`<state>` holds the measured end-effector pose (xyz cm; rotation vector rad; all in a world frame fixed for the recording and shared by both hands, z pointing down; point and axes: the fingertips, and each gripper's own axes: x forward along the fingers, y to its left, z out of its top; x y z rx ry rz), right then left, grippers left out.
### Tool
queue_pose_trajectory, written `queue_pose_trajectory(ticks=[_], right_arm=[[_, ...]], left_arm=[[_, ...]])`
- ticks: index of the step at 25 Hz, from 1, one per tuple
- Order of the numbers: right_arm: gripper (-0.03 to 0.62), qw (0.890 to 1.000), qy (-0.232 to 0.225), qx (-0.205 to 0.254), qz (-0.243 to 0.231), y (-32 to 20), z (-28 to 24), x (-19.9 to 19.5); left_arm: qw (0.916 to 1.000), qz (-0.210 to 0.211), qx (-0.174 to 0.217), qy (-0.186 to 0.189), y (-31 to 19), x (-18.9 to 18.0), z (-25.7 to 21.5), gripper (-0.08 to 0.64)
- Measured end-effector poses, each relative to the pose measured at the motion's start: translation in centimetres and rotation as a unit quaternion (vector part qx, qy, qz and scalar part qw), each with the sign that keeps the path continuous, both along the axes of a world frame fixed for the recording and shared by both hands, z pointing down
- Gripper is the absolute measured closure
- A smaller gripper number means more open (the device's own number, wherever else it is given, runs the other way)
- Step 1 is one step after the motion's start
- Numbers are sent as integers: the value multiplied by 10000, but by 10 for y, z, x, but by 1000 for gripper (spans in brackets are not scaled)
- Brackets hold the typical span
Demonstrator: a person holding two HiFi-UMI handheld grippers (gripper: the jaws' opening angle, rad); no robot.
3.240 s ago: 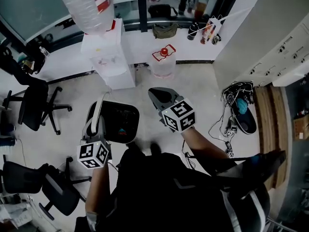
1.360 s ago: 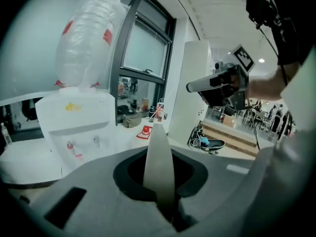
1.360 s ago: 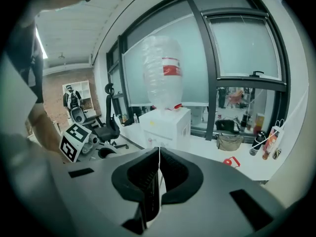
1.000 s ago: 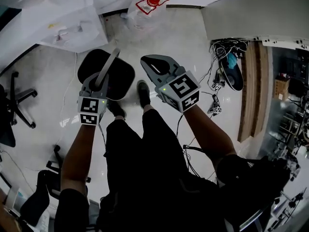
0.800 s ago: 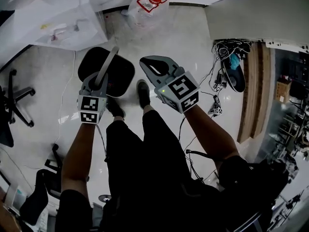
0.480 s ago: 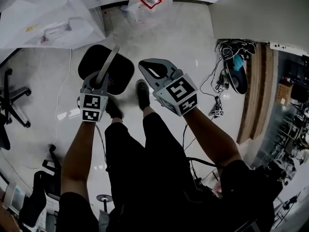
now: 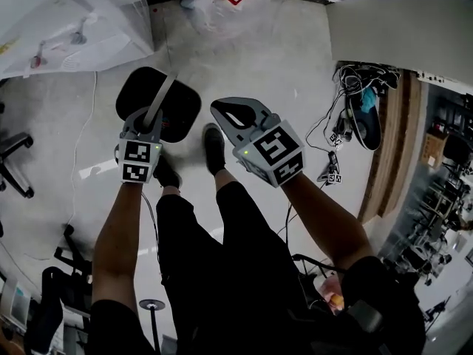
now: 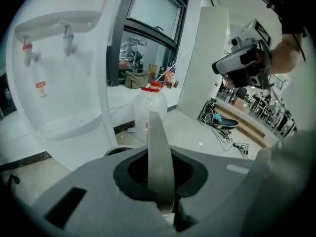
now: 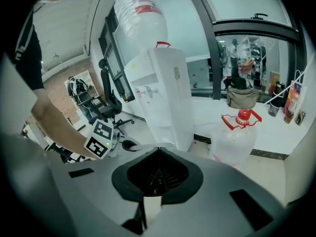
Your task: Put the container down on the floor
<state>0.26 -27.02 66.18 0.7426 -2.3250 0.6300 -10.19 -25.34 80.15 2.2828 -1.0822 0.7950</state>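
Hanging from the left gripper [image 7: 152,118], whose tongs pinch its grey handle [image 7: 164,95], the black container [image 7: 181,113] is just in front of the water dispenser [image 7: 66,28] in the head view. It looks not yet set on the floor [image 7: 281,72]; touchdown and release are left. The empty right gripper [image 7: 220,112] has its tongs pressed together. A shoe [image 7: 213,148] is just beside the container, away from the dispenser; the water jug [image 7: 236,2] is near.

Left gripper view: handle [image 8: 159,162] clamped, dispenser [image 8: 64,73] close ahead, tight edge there.

Right gripper view: nothing between the tongs. Open floor lies past the jug [image 9: 237,137], away from the dispenser [image 9: 163,98].
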Motion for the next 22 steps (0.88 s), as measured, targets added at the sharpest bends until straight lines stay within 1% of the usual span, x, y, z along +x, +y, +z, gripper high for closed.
queue_pose_trajectory(ticks=[8, 13, 18, 22], right_arm=[[583, 9998, -38, -165, 65, -3, 50, 6], [583, 9997, -49, -219, 116, -2, 71, 10], [583, 9995, -1, -261, 173, 0, 84, 19], [583, 9990, -40, -296, 338, 1, 92, 24]], left_arm=[[9999, -41, -156, -21, -2, 14, 56, 523], [9997, -83, -251, 11, -7, 20, 87, 523], [9993, -145, -342, 15, -11, 25, 108, 523], [9990, -179, -388, 141, -12, 29, 117, 523]])
